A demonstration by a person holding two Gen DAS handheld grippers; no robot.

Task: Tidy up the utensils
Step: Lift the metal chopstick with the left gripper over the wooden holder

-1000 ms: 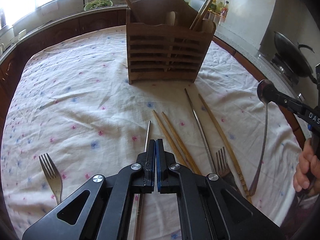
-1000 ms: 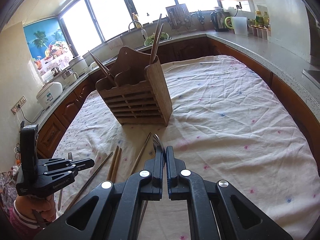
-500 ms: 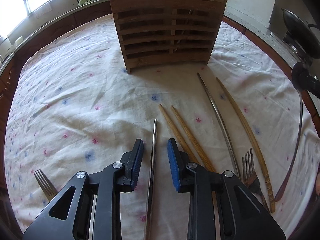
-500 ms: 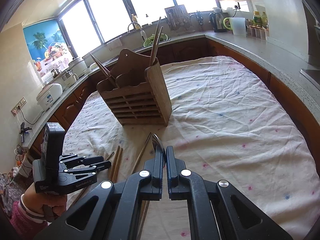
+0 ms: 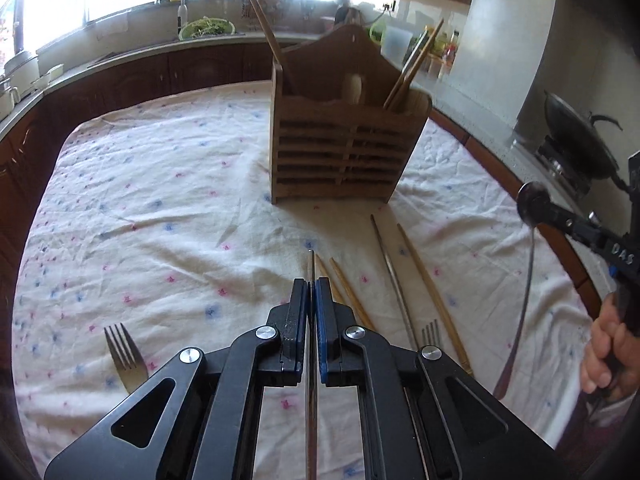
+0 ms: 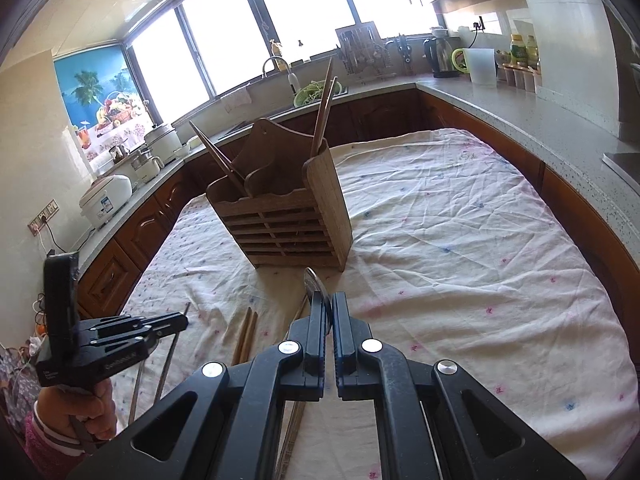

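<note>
Wok [image 5: 576,136], kettle [image 6: 440,56], rice cooker [image 6: 106,200].

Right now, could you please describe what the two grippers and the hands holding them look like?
Both the left gripper and right gripper are matte black, with angular arms, triangular cutouts and silver round bolts. The left gripper's fingers have blue pads. White lettering marks each body. The left hand wears a pink striped cuff; the right hand is bare.

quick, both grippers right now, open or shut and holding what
Left gripper: shut on a metal chopstick.
Right gripper: shut on a spoon.
</note>
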